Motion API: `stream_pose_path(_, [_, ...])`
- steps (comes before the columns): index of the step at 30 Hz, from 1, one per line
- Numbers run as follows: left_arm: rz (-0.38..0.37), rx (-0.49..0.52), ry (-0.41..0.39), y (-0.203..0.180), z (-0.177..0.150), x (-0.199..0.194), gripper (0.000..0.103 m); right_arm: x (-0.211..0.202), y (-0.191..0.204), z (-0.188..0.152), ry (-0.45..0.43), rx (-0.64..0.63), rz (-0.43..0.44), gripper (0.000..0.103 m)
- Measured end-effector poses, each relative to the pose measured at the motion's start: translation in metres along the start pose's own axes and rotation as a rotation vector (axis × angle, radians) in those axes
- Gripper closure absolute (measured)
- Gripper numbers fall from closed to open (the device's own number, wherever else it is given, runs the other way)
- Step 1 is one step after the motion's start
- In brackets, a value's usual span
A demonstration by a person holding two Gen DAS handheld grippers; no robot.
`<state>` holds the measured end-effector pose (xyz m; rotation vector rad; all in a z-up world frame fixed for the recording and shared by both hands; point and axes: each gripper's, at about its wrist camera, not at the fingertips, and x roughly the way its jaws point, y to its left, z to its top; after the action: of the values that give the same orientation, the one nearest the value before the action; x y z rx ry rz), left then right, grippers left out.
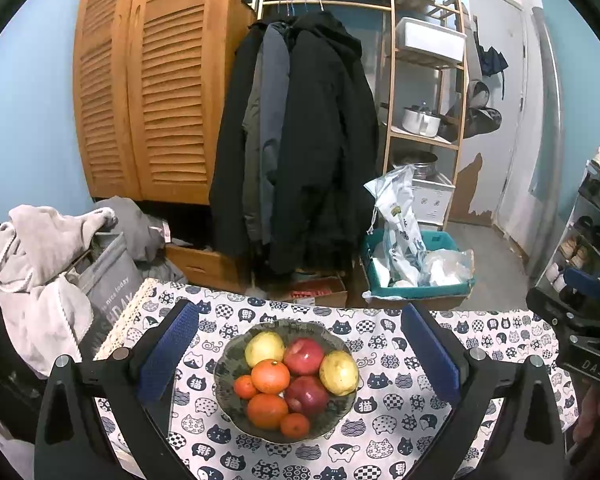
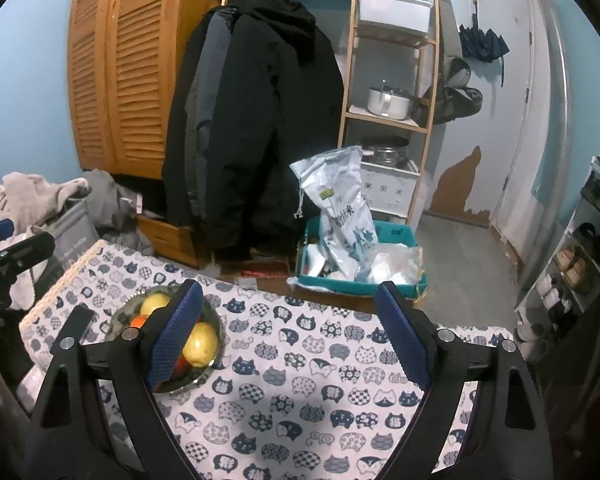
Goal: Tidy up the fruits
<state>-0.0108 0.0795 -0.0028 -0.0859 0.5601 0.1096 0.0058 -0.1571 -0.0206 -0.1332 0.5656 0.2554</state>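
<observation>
A dark patterned bowl (image 1: 225,364) is sitting on the cat-print tablecloth (image 1: 480,344) covering the table, nearer its far edge and toward its left side. It is holding two red apples (image 1: 303,356), two yellow-green fruits (image 1: 339,373) and four oranges (image 1: 270,376) heaped together and touching. The left gripper (image 1: 300,356) is hovering over the bowl with its blue pads (image 1: 168,354) spread wide on either side, gripping nothing. The right gripper (image 2: 292,336) is hanging over bare cloth just right of the bowl, jaws likewise standing apart and empty.
</observation>
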Motion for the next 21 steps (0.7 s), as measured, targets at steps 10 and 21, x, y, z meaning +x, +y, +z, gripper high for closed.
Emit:
stream_pose_path(10, [0.005,0.005,0.0,-0.0011,-0.0014,-0.0001,0.001,-0.0004,0.0009,0.0,-0.002,-0.001,-0.003,0.016])
stream_pose_path(21, [0.007,0.005,0.002,-0.002,-0.0024,-0.0006,0.001,-0.0004,-0.0004,-0.0003,-0.007,-0.005,-0.005,0.016])
